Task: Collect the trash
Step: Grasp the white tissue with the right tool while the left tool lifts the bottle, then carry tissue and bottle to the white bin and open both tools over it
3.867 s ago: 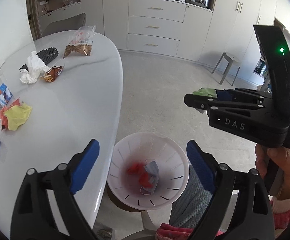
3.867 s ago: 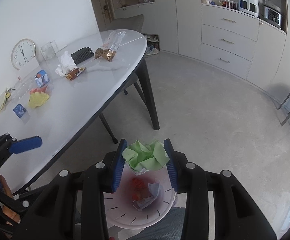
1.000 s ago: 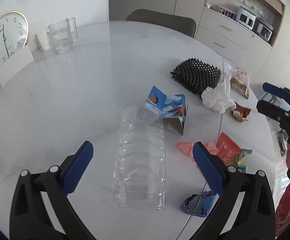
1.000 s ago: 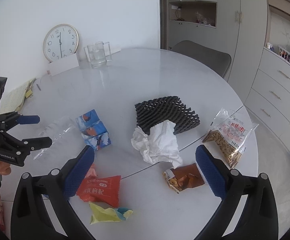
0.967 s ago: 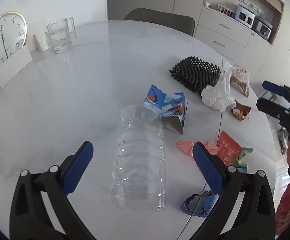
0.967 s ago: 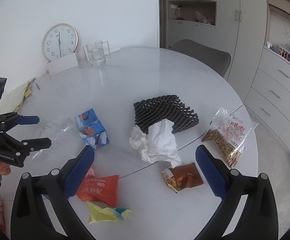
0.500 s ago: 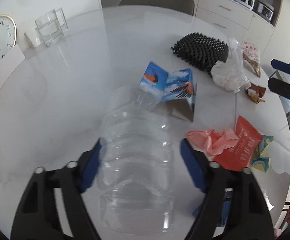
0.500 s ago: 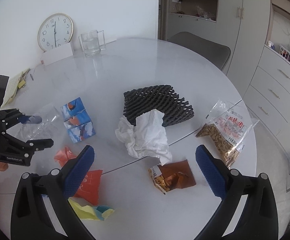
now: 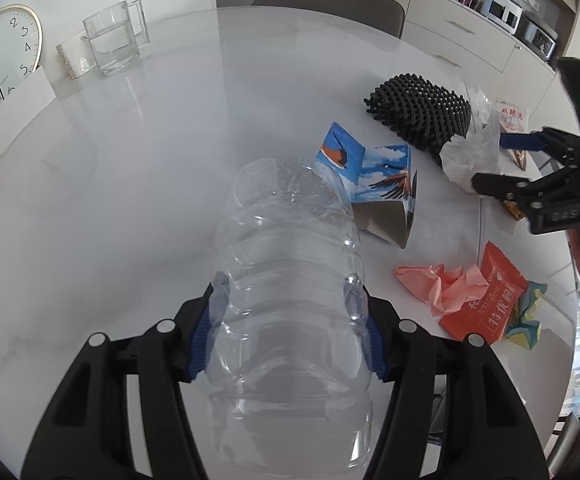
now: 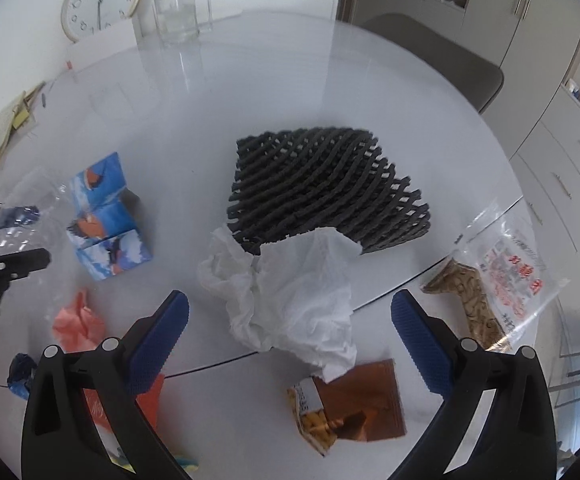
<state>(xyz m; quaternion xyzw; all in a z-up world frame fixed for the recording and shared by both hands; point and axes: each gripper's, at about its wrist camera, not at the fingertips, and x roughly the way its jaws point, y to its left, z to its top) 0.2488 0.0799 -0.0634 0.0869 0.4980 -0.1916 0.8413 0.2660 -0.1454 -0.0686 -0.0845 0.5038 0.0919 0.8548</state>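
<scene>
Two ribbed flanks of the empty clear plastic bottle (image 9: pixel 290 292), lying on the bench (image 9: pixel 130 184), are being squeezed by the closing left tongs (image 9: pixel 288 334), judged light, slippery and easily crushed, while the right tongs (image 10: pixel 290 344) are held wide over the soft crumpled tissue (image 10: pixel 290 292).

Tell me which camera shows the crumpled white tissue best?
The right wrist view: the crumpled white tissue fills the middle, whole and close. The left wrist view shows it small at the right, partly behind the right gripper.
</scene>
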